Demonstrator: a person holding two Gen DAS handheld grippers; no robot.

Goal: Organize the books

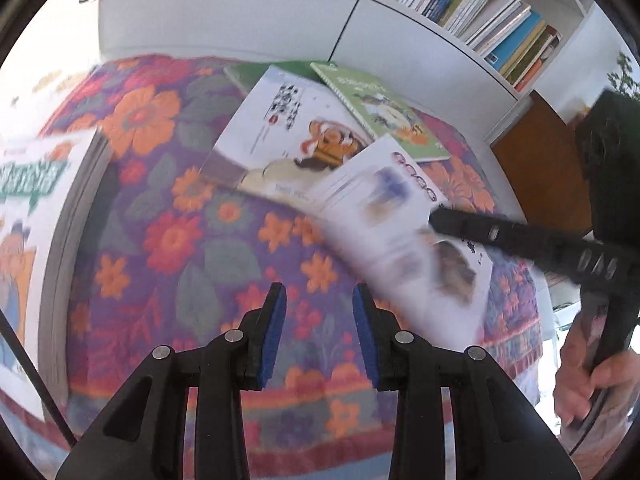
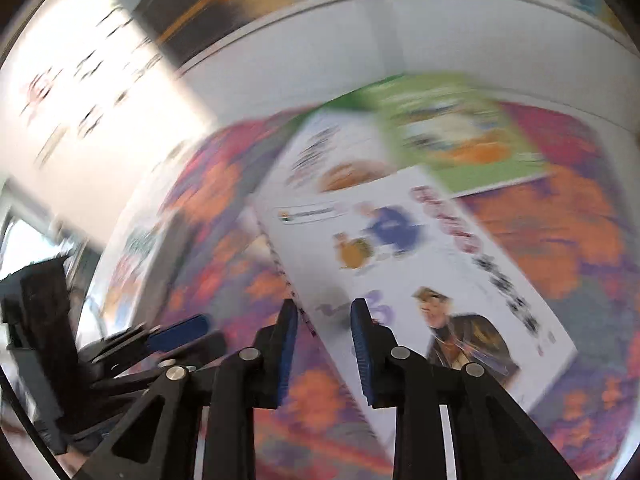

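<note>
Left claw (image 1: pixel 319 304) is hanging part-open and holding nothing above the floral bedspread (image 1: pixel 180 216). Right claw (image 2: pixel 325 320) is standing narrowly parted over the spine edge of the white book (image 2: pixel 400 248); grip cannot be confirmed. Green book (image 2: pixel 460 136) is lying beyond it.

Books lie spread on a patterned bedcover (image 1: pixel 168 240), with a cabinet (image 1: pixel 224 12) behind it and a row of shelved books (image 1: pixel 472 4) above the cabinet. At the far side a green book (image 1: pixel 384 112) overlaps the right corner of a larger white book (image 1: pixel 280 128). A third, cartoon-cover book (image 1: pixel 404 216) lies nearer, across the white book's near right edge. Well apart, at the left, sits a stack of books (image 1: pixel 36 208). The right gripper (image 2: pixel 324 312) is over the cartoon-cover book's near left corner; the left gripper (image 1: pixel 320 296) is over bare bedcover, left of that book.
</note>
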